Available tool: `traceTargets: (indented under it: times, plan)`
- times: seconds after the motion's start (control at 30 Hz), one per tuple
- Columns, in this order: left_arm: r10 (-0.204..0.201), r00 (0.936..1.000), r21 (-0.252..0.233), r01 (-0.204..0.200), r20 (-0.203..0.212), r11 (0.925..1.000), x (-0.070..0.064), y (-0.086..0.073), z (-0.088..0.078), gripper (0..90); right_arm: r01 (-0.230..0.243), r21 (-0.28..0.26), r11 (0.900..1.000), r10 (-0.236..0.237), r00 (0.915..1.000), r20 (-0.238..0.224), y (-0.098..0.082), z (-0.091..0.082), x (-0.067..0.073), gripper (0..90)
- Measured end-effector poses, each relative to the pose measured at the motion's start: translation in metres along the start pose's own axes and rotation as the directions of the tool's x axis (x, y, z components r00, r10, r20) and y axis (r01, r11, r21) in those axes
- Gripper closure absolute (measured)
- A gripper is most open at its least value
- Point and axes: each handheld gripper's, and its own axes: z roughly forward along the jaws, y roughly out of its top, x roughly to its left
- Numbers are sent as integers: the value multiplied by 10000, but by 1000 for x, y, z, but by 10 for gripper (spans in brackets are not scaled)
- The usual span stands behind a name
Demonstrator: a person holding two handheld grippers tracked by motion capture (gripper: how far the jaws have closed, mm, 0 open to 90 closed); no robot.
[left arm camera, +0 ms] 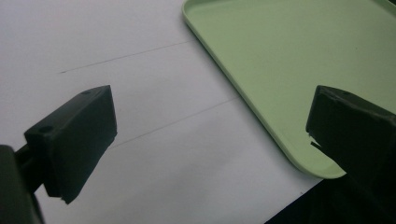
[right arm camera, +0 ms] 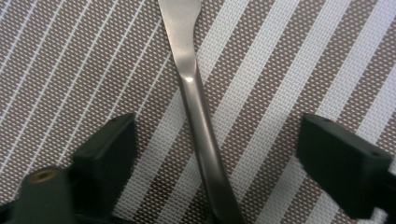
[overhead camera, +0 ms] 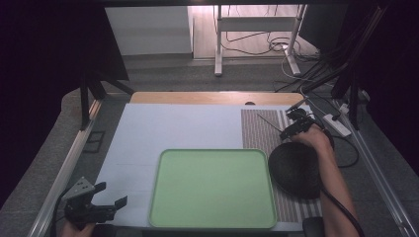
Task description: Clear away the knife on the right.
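Right gripper point(right arm camera: 210, 154) over a metal utensil handle point(right arm camera: 196, 116) on a striped placemat point(right arm camera: 289, 70); left gripper point(left arm camera: 205, 144) idle at the near left.

Item: one flat metal handle, lying on the brown-and-white placemat at the far right of the table, between the right gripper's jaws, which stand apart and clear of it on both sides. Also on the table: a green tray point(overhead camera: 212, 219) at the near centre, a dark round bowl point(overhead camera: 296, 170) just right of it on the placemat, a white sheet point(overhead camera: 163, 128) beneath. Left gripper: jaws wide apart, nothing between them, over the sheet beside the tray's corner.
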Motion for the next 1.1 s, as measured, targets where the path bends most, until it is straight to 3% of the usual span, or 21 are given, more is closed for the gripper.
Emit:
traceTargets:
  times: [0.1, 0.17, 0.23, 0.33, 0.5, 0.8, 1.1]
  plan:
    - [4, 10000, 20, -4, -3, 10000, 0, 0, 0, 27, 285, 12, 9996, -285, 9995, 106, 1, -1, 0, 275]
    - [7, 10000, 42, -7, -18, 10000, -1, 0, 0, 28, 571, -51, 9984, -571, 9984, 21, 2, -3, 0, 403]
    - [15, 10000, 46, -15, -29, 10000, -1, 0, 0, 28, 812, -12, 9967, -812, 9967, -87, 4, -3, 1, 443]
    - [14, 10000, 49, -14, -25, 10000, -1, 0, 0, 28, 1252, -1, 9921, -1252, 9919, -236, 6, -5, 1, 614]
    - [36, 10000, 34, -36, -14, 10000, -1, 0, 0, 28, 1449, -3, 9894, -1448, 9886, -414, 8, -5, -4, 789]
    - [53, 10000, 21, -53, -4, 10000, -1, 0, 0, 30, 1326, -163, 9910, -1334, 9888, -669, 6, -5, -10, 803]
    - [105, 9999, 57, -105, 6, 9999, -1, 0, 0, 30, 693, -1008, 9925, -764, 9947, -682, -2, -14, -26, 804]
